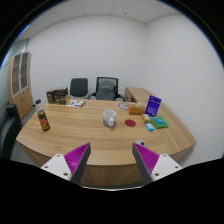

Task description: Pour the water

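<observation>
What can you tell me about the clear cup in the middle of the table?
The cup looks like clear glass or plastic, short and upright, open at the top. It stands alone on the wooden table, well beyond the open fingers, touching nothing else. Whether it holds water cannot be told.

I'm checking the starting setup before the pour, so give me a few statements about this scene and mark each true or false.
1. The gripper is open with nothing between its fingers. True.
2. The glass cup stands on the table, beyond the fingers. True.
3. The dark bottle is lying on its side. False: it stands upright on the table.
4. The bottle and the cup touch each other. False: they stand well apart, with bare table between them.
5. Two office chairs stand behind the table. True.
</observation>
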`<state>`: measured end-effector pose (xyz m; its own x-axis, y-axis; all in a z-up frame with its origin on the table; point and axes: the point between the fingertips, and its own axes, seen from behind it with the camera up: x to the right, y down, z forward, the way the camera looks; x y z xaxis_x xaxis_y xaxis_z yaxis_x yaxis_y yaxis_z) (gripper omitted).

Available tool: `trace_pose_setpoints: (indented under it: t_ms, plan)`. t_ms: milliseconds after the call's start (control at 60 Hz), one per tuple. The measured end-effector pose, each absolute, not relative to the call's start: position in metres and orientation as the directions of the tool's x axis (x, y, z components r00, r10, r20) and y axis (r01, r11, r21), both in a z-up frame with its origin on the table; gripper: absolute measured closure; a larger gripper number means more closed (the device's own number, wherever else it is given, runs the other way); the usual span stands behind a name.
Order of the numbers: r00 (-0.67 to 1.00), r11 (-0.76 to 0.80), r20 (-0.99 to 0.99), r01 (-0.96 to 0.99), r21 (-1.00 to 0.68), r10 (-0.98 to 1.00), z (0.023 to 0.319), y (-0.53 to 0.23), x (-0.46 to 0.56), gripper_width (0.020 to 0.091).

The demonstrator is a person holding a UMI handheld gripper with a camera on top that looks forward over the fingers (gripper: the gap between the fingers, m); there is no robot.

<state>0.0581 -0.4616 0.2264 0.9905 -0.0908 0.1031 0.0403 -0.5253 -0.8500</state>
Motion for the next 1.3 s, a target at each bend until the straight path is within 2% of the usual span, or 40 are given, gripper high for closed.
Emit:
trace_pose_setpoints:
  t_ms: [283, 533, 800, 983, 1217, 1250, 1300]
  plan:
    - [0.990, -0.572, 0.134, 0.083, -0.816, -0.048, 0.196, -0.461, 0.012, 0.0245]
    - [0.996, -0.597, 0.084, 0.075, -0.799, 0.013, 0.156, -0.445, -0.129, 0.0244]
    - [0.999, -0.526, -0.031, -0.017, -0.851, 0.018, 0.155, -0.354, -0.325, 0.0244]
    - [0.999, -0.456, 0.002, 0.019, -0.890, 0.037, 0.151, -0.271, -0.387, 0.0242]
    - [0.999, -0.438, 0.026, 0.012, -0.899, -0.025, 0.099, -0.176, -0.386, 0.0252]
    - [0.999, -0.435, 0.029, 0.014, -0.901, -0.027, 0.094, -0.167, -0.385, 0.0271]
    - [0.999, -0.423, 0.043, 0.028, -0.906, -0.028, 0.088, -0.155, -0.382, 0.0346]
